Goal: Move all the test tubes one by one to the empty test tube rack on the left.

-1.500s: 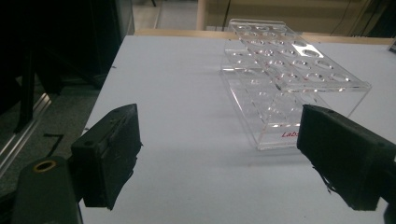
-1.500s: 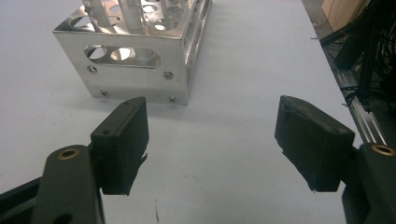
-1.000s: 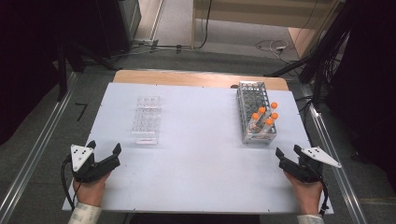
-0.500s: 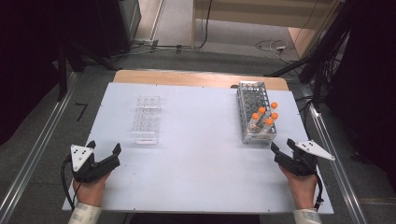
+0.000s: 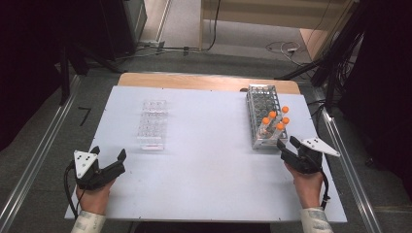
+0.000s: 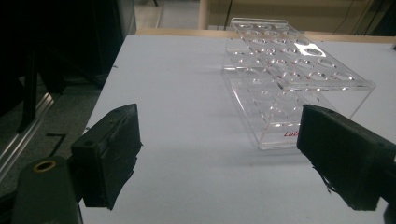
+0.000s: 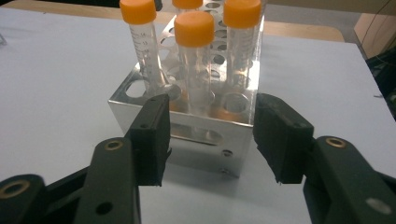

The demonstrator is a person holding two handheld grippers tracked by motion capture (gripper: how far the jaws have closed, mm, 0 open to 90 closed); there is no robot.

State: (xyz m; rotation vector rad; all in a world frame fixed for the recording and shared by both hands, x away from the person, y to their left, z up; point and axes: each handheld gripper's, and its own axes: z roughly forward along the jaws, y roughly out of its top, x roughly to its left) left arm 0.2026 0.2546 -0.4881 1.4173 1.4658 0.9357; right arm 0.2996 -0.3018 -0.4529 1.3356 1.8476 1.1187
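the right tool (image 5: pixel 289 144) sat at the near end of the shiny metal tube rack (image 5: pixel 265 121), its black jaws pointing up the white tabletop (image 5: pixel 209 160) toward the rack. those jaws had just been closing; they stood partly apart with nothing between them, just short of the rack's front wall. the right hand (image 5: pixel 308 183) lay low behind it, forearm coming from the near edge. clear tubes with orange caps (image 7: pixel 194 56) stood upright in the rack's near holes. the left tool (image 5: pixel 108 158) rested at the near left, jaws wide and empty, aimed at the clear plastic rack (image 6: pixel 292 79).
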